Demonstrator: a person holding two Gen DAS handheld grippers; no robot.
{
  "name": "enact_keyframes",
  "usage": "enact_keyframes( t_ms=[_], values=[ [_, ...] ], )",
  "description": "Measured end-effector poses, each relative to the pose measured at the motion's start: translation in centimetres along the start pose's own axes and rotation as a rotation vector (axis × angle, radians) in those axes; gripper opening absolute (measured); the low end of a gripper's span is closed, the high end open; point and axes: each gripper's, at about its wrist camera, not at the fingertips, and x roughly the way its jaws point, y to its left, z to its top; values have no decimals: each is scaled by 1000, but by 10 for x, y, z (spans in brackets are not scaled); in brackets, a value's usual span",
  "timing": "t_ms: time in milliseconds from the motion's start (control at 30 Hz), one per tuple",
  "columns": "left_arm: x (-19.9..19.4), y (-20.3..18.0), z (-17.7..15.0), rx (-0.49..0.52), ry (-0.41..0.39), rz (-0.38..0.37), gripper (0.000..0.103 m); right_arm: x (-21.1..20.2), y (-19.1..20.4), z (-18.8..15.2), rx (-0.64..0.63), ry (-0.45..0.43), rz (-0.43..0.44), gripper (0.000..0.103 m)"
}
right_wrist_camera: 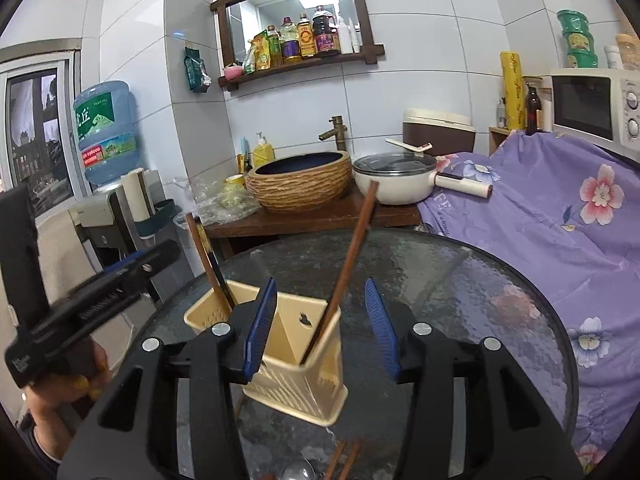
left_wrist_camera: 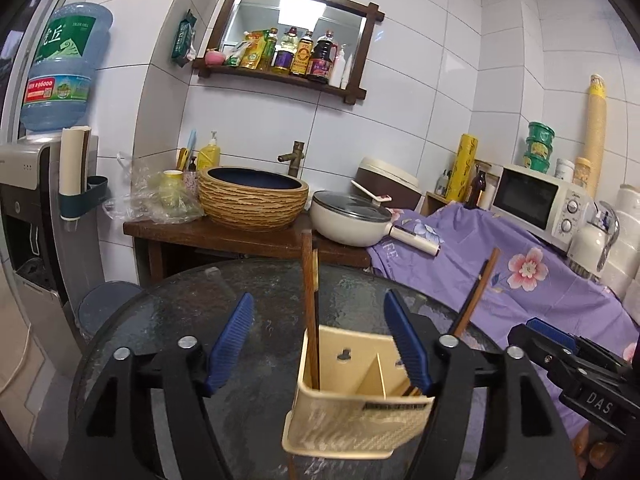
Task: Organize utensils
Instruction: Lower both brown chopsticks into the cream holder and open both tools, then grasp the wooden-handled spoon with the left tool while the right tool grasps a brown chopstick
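Holder [right_wrist_camera: 294, 364] stands on worktop [right_wrist_camera: 460, 292]; chopsticks [right_wrist_camera: 348, 264] stand inside. Left gripper [left_wrist_camera: 320, 340] and right gripper [right_wrist_camera: 320, 330]: jaws released, nothing grasped. Remaining chopsticks [right_wrist_camera: 342, 462] should be gripped mid-shaft, then lowered vertically.

holder [left_wrist_camera: 352, 420]: cream plastic, perforated front | chopsticks [left_wrist_camera: 309, 280]: dark wood, matt | table [left_wrist_camera: 180, 320]: textured glossy glass | pads [left_wrist_camera: 234, 336]: ribbed blue | cloth [right_wrist_camera: 560, 208]: purple floral

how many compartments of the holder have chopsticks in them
2. The left compartment of the cream holder has upright brown chopsticks; the right compartment has a chopstick leaning right. How many sticks stand in each I cannot tell; more lie on the glass table in front.
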Motion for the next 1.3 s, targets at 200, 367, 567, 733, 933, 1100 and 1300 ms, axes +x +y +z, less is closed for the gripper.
enact_keyframes(
  t_ms=[200,367,567,733,933,1100,1300],
  values=[
    [-13,8,-29,27,92,-1,83,-4,-4,-46,-15,123,-14,47],
    [-11,15,-63,55,212,9,83,2,-11,-87,9,232,-35,47],
    [-12,15,-101,87,320,0,83,13,-14,-128,17,367,-53,47],
    [-17,12,-119,94,364,-14,82,18,-8,-153,17,439,-50,44],
    [-25,2,-135,124,391,-26,82,23,-7,-171,27,494,-63,37],
    [-27,2,-144,109,410,-22,82,25,-3,-176,15,513,-75,34],
    [-29,0,-149,108,424,-25,82,24,10,-179,-53,515,-123,33]
  ],
)
